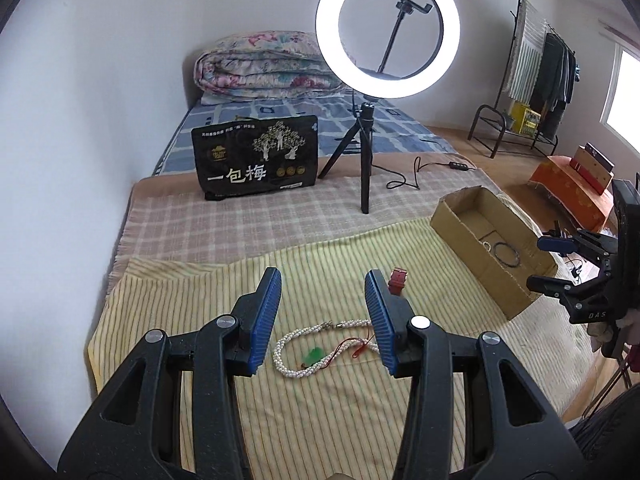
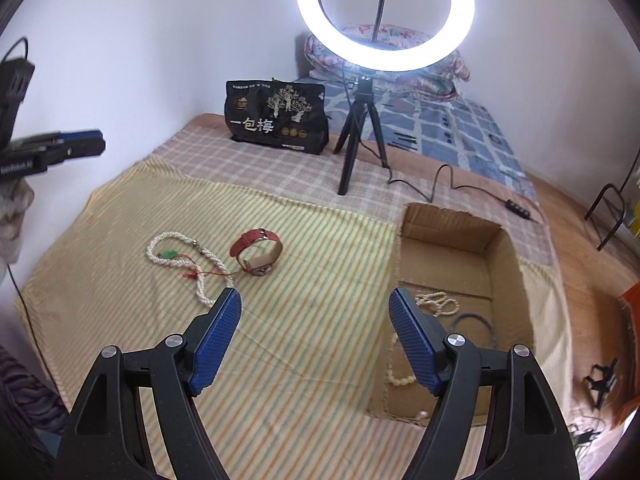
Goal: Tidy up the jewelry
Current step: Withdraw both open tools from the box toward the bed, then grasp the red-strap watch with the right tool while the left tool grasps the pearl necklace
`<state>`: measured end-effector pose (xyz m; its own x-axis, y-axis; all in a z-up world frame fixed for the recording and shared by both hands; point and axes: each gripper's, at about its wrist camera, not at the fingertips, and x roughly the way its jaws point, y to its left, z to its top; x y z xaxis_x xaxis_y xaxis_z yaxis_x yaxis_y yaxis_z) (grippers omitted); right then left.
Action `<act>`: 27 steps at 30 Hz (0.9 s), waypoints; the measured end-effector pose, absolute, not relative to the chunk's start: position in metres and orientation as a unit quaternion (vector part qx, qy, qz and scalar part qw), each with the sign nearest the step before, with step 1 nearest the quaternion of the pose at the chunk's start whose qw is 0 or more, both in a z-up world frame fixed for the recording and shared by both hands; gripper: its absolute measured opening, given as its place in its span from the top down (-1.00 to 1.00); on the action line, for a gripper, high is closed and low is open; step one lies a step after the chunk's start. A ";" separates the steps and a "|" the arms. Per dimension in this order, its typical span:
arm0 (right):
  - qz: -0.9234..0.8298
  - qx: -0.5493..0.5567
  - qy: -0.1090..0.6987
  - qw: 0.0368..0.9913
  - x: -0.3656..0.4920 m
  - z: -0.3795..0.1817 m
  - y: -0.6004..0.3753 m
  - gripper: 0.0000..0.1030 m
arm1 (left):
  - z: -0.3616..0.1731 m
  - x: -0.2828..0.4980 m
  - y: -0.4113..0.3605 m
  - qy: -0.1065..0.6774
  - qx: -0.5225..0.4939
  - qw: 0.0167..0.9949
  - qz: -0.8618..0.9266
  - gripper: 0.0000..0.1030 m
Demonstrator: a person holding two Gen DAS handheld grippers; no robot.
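Observation:
A white pearl necklace (image 1: pixel 320 342) with a green pendant (image 1: pixel 313 356) and red cord lies on the striped yellow cloth (image 1: pixel 304 412). My left gripper (image 1: pixel 322 282) is open, hovering above and around it. A red-strap watch (image 1: pixel 398 280) lies just beyond the right finger. In the right wrist view the necklace (image 2: pixel 188 258) and watch (image 2: pixel 258 254) lie left of centre. My right gripper (image 2: pixel 316 300) is open and empty, near the cardboard box (image 2: pixel 502 264), which holds pearl strands (image 2: pixel 436 302) and a dark ring bracelet (image 2: pixel 474 326). It also shows at the right edge of the left wrist view (image 1: pixel 546 262).
A lit ring light on a black tripod (image 1: pixel 366 156) stands behind the cloth, its cable (image 2: pixel 452 182) trailing right. A black snack bag (image 1: pixel 256 156) stands by the wall. A rolled quilt (image 1: pixel 264 66) lies at the bed's head. A clothes rack (image 1: pixel 536 80) stands far right.

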<state>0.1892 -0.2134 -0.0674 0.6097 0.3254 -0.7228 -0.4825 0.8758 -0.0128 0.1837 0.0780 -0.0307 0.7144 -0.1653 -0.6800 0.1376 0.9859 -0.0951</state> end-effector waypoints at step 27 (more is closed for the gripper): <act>0.324 -0.090 0.433 0.836 0.240 -0.121 -0.133 -0.21 | -0.146 0.218 0.127 0.502 -0.105 0.856 -0.057 0.14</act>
<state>0.2403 -0.1330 -0.1214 0.4153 0.4643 -0.7823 -0.6193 0.7742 0.1307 0.2182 0.1273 -0.1460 0.4891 -0.2035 -0.8482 -0.0071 0.9715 -0.2371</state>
